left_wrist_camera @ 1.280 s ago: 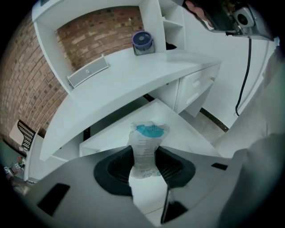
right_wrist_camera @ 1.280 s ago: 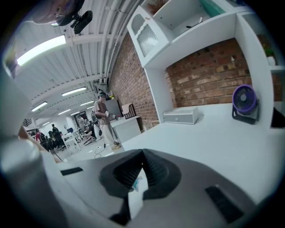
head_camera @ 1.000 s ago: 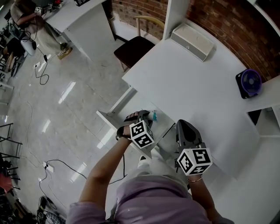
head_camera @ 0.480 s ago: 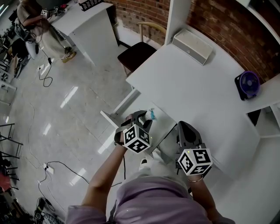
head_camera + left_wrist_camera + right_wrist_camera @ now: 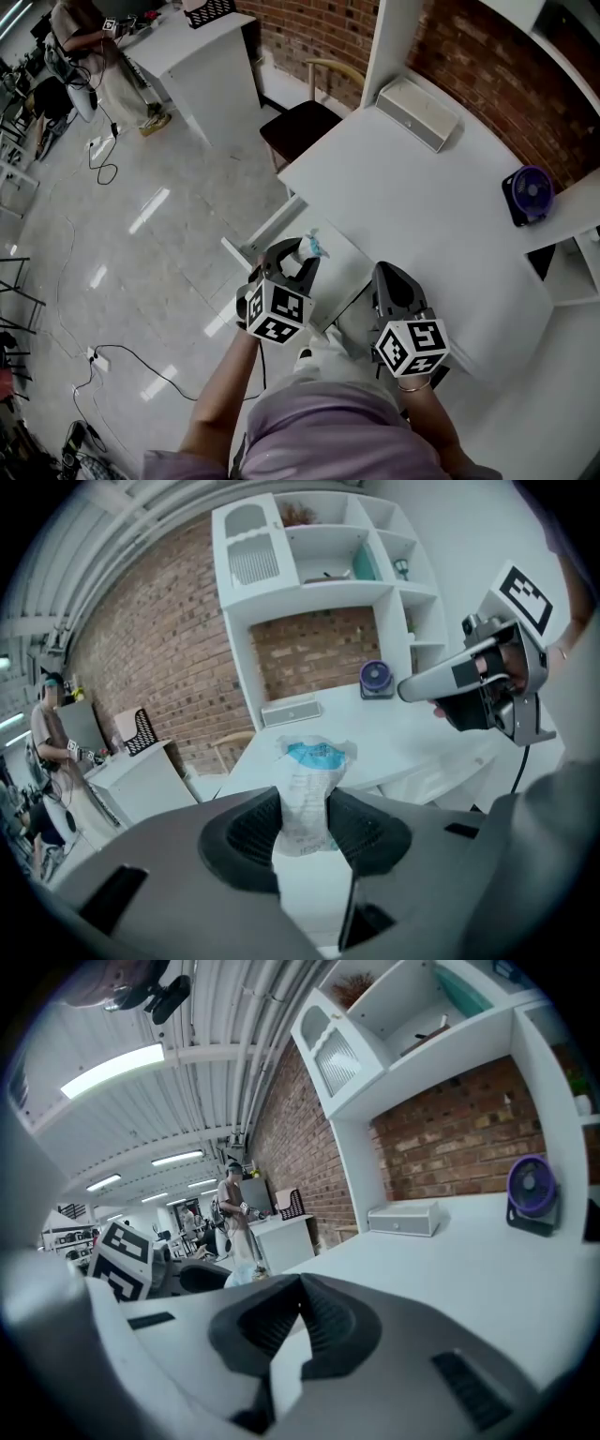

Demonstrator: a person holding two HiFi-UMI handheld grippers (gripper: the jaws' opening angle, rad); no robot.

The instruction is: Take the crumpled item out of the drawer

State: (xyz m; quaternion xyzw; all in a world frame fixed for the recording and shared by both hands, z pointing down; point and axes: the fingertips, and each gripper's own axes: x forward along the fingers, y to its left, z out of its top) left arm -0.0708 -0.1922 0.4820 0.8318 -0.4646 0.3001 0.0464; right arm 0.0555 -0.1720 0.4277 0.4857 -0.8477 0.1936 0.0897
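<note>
The crumpled item is a white packet with a blue band. My left gripper is shut on it, and in the left gripper view the packet stands upright, pinched at its lower half between the left gripper pads. It hangs in the air beside the white desk's front edge, above the pulled-out drawer. My right gripper rests over the desk edge to the right, and the right gripper is shut on nothing.
On the desk stand a white box at the back and a purple fan at the right. A dark chair sits behind the desk's left corner. Cables lie on the tiled floor. A person stands by a far counter.
My left gripper has drawn back to the left, toward the person holding it, with the packet still clamped. The right gripper has hardly moved.
</note>
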